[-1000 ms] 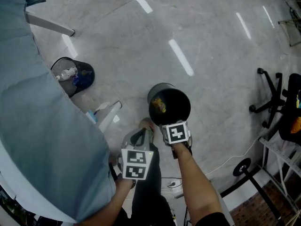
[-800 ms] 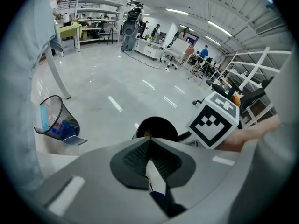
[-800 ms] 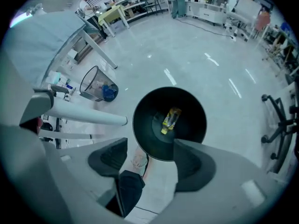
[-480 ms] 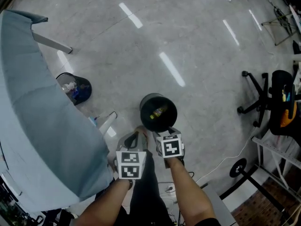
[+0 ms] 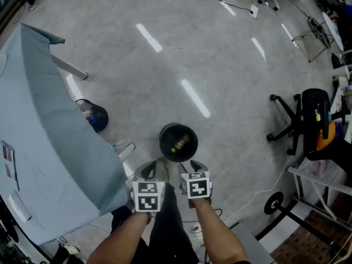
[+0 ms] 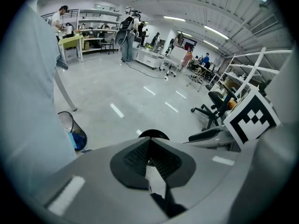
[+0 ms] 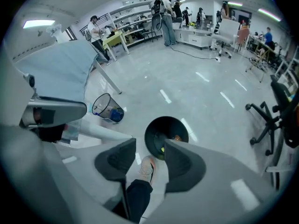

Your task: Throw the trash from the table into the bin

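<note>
The marker cube (image 5: 147,196) on the left gripper (image 6: 150,143) and the one (image 5: 198,185) on the right gripper (image 7: 150,148) are showing black-and-white square patterns, without letters. Two small labels (image 5: 8,153) are lying on the blue-grey cloth of the bench (image 5: 49,147) at the left edge of the head view, too small to read.

The left gripper is keeping its jaws together at the tips, with nothing between them. The right gripper is holding its jaws apart and empty; they have just been closing, and its own view is looking through the gap at a shoe (image 7: 147,167) and the black bin (image 5: 177,142). The trash (image 5: 179,143) is lying inside that bin as a yellowish piece, in the middle of the head view just above both grippers.

A second ago the right gripper's cube was overlapping the bin's lower rim; now both grippers are sitting side by side below the bin and apart from it. The bin is looking smaller, and more of the floor (image 5: 165,65), the bench and an office chair (image 5: 308,120) are showing. The wire basket (image 5: 93,114) with blue contents is standing beside the bench.
</note>
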`<action>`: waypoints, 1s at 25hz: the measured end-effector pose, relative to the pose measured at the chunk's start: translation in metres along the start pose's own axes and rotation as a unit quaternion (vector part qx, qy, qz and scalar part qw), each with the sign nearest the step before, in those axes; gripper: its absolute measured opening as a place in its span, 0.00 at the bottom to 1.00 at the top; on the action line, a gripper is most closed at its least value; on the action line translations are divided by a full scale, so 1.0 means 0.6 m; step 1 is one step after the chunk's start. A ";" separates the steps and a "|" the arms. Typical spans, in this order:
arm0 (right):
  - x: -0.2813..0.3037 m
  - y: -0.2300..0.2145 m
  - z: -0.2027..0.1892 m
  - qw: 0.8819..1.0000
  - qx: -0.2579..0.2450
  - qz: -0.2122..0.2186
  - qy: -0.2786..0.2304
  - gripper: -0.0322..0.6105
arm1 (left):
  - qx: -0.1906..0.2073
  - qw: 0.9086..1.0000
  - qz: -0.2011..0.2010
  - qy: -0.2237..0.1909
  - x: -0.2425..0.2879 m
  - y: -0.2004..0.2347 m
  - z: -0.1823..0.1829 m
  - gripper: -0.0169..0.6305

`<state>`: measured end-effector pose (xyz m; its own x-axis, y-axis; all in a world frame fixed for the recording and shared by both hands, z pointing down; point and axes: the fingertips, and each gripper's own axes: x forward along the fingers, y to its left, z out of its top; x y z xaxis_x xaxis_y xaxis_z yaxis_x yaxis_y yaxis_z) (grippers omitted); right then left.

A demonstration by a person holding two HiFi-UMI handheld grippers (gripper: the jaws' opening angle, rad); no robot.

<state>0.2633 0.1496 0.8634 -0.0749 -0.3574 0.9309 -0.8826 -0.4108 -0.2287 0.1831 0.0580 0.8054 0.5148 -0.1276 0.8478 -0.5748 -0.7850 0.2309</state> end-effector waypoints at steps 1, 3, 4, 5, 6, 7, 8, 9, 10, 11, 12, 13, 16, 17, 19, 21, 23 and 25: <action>-0.016 0.003 0.005 1.000 0.001 -0.004 -0.008 0.34 | 0.003 1.000 -0.003 -0.001 -0.010 -0.005 0.003 0.04; -0.047 0.011 0.016 1.000 0.005 -0.012 -0.025 0.29 | 0.006 1.000 -0.010 -0.005 -0.027 -0.012 0.007 0.04; -0.063 0.015 0.021 0.999 0.010 -0.016 -0.034 0.26 | 0.006 1.000 -0.012 -0.006 -0.035 -0.015 0.007 0.04; -0.079 0.020 0.025 0.999 0.014 -0.020 -0.043 0.24 | 0.007 1.000 -0.015 -0.008 -0.043 -0.018 0.008 0.04; -0.096 0.024 0.028 0.998 0.019 -0.023 -0.053 0.21 | 0.007 1.000 -0.016 -0.011 -0.052 -0.021 0.010 0.04; -0.112 0.028 0.032 0.998 0.022 -0.026 -0.061 0.20 | 0.009 1.000 -0.019 -0.015 -0.061 -0.024 0.015 0.04; -0.129 0.033 0.038 0.997 0.024 -0.029 -0.070 0.19 | 0.012 0.999 -0.022 -0.020 -0.070 -0.028 0.022 0.04; -0.145 0.038 0.046 0.996 0.024 -0.032 -0.079 0.17 | 0.015 0.999 -0.026 -0.026 -0.078 -0.030 0.032 0.04; -0.162 0.043 0.056 0.995 0.023 -0.034 -0.087 0.16 | 0.015 0.999 -0.029 -0.031 -0.087 -0.032 0.043 0.04; -0.180 0.048 0.068 0.995 0.022 -0.035 -0.095 0.14 | 0.014 0.999 -0.032 -0.036 -0.097 -0.034 0.055 0.04; -0.199 0.052 0.078 0.994 0.020 -0.035 -0.101 0.13 | 0.014 0.998 -0.035 -0.041 -0.108 -0.038 0.068 0.04; -0.219 0.055 0.087 0.993 0.019 -0.035 -0.108 0.12 | 0.013 0.998 -0.039 -0.046 -0.122 -0.044 0.080 0.04; -0.275 0.067 0.105 0.991 0.013 -0.033 -0.128 0.09 | 0.013 0.997 -0.042 -0.062 -0.166 -0.059 0.109 0.04; -0.291 0.073 0.110 0.990 0.011 -0.033 -0.133 0.09 | 0.013 0.997 -0.041 -0.066 -0.180 -0.060 0.114 0.04; -0.317 0.085 0.122 0.989 0.006 -0.033 -0.144 0.07 | 0.013 0.997 -0.038 -0.071 -0.202 -0.058 0.123 0.04; -0.340 0.095 0.132 0.988 0.000 -0.032 -0.153 0.06 | 0.015 0.996 -0.037 -0.075 -0.221 -0.059 0.131 0.04; -0.362 0.103 0.141 0.986 -0.003 -0.031 -0.161 0.05 | 0.015 0.996 -0.040 -0.080 -0.237 -0.062 0.139 0.04; -0.382 0.116 0.149 0.985 -0.004 -0.027 -0.170 0.05 | 0.013 0.995 -0.044 -0.088 -0.258 -0.061 0.151 0.04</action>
<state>0.2606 0.1280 0.6087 0.1315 -0.5955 0.7925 -0.8850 -0.4308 -0.1769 0.1819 0.0519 0.6223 0.6667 -0.1607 0.7278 -0.5073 -0.8132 0.2852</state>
